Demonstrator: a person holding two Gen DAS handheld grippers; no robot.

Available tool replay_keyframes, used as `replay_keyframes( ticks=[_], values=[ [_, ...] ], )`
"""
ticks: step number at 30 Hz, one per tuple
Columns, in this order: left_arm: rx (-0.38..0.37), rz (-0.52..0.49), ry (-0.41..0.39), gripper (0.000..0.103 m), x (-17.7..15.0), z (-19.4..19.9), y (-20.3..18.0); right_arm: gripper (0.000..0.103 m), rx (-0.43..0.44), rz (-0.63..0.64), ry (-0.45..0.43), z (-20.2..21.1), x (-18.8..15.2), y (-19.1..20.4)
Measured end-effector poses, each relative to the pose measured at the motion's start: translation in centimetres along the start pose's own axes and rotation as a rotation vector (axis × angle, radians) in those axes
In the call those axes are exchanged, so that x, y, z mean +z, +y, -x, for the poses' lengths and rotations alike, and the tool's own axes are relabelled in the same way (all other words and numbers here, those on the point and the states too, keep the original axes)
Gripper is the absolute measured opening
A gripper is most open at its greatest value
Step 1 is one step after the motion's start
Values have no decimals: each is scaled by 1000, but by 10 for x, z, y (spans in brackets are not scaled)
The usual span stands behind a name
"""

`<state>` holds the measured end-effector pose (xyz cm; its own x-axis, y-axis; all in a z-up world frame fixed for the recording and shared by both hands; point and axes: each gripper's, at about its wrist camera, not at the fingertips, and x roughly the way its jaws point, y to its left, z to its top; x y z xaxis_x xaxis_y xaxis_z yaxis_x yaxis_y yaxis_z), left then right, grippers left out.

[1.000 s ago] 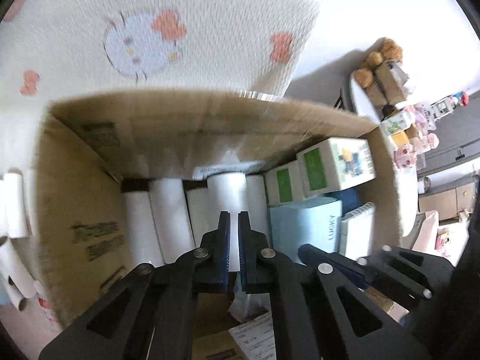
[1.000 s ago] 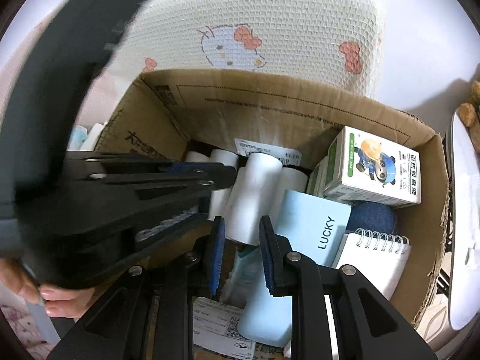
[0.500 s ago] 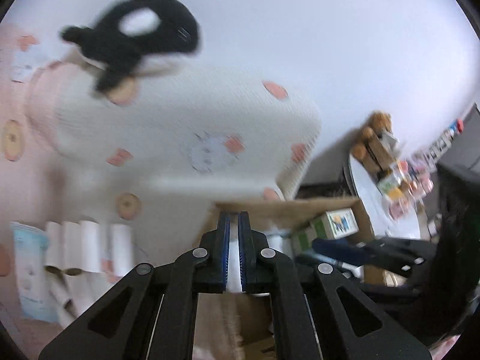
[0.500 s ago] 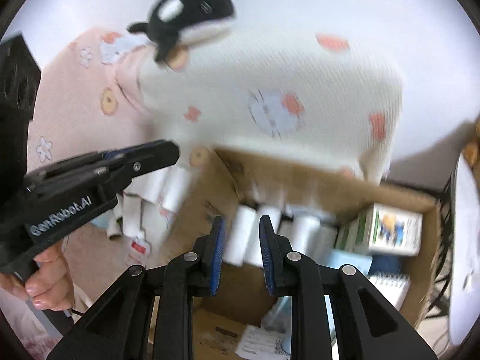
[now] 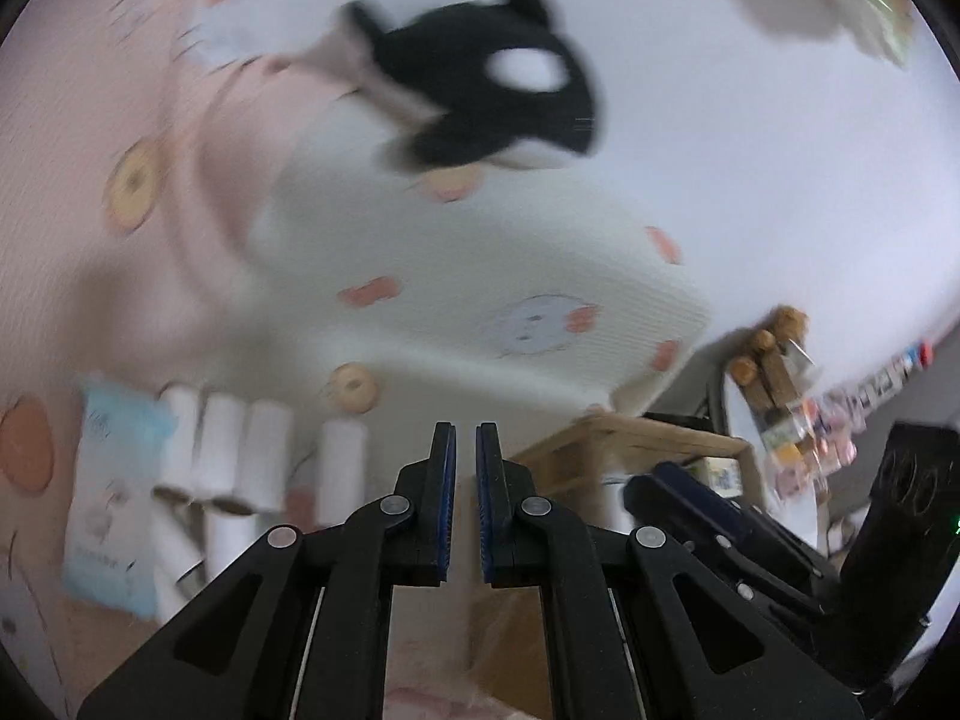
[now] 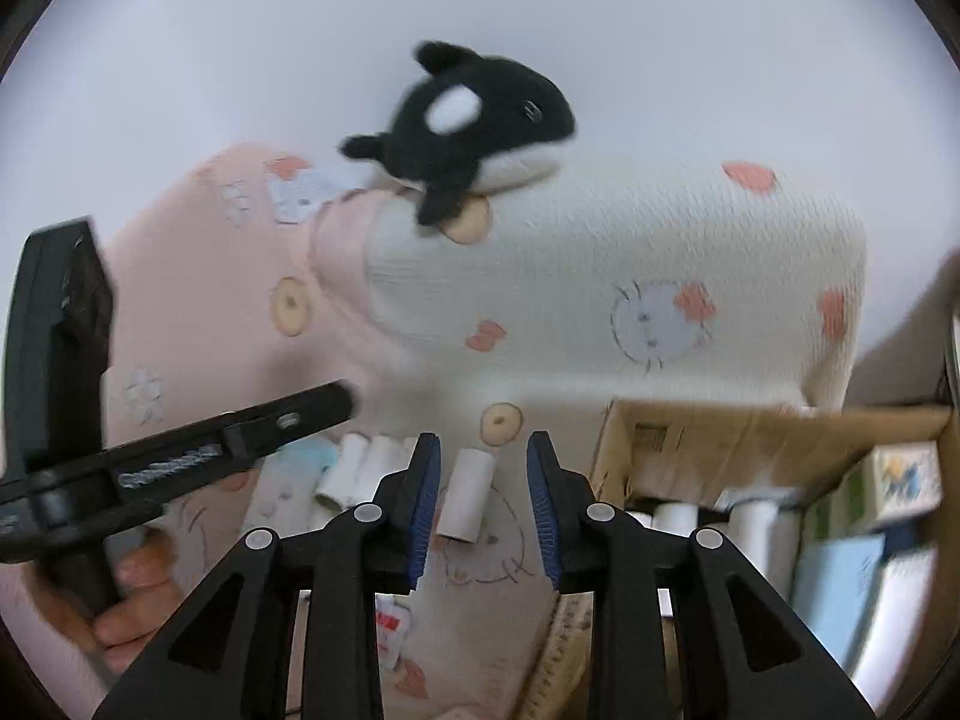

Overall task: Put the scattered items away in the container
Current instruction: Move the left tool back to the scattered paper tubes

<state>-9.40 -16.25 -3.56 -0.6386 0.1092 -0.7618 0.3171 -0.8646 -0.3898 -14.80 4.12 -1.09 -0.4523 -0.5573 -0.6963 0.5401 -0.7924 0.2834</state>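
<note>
Several white paper rolls (image 5: pixel 222 450) and a light blue packet (image 5: pixel 114 492) lie scattered on the pink bedsheet left of the cardboard box (image 5: pixel 630 438). My left gripper (image 5: pixel 466 462) is shut with nothing in it, above the sheet near one roll (image 5: pixel 342 462). My right gripper (image 6: pixel 483 441) hangs by the box's left wall (image 6: pixel 612 456). Its jaws are opening and nothing is between the pads. A loose roll (image 6: pixel 465 495) shows through the gap, farther off on the sheet. The box holds more rolls (image 6: pixel 756 528), a blue packet (image 6: pixel 840 576) and a small printed carton (image 6: pixel 900 474).
A black and white orca plush (image 6: pixel 474 132) sits on a white patterned pillow (image 6: pixel 600 300) behind the box. A hand (image 6: pixel 138 588) holds the left gripper's handle (image 6: pixel 54 360) at the left. A cluttered shelf (image 5: pixel 780 414) stands at the far right.
Both grippers have risen out of the box and swung left towards the sheet with the loose rolls. The right jaws have spread apart a little; the left jaws stay shut.
</note>
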Motion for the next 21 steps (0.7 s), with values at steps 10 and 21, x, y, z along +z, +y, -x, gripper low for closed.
replay_keyframes(
  ticks=[10,21],
  values=[
    [36,191,15,6,-13,2,89,26,122,-22,-77,-32,-21,45],
    [22,203,151,6,-32,-49,112,28,66,-63,-102,-95,-74,53]
  ],
)
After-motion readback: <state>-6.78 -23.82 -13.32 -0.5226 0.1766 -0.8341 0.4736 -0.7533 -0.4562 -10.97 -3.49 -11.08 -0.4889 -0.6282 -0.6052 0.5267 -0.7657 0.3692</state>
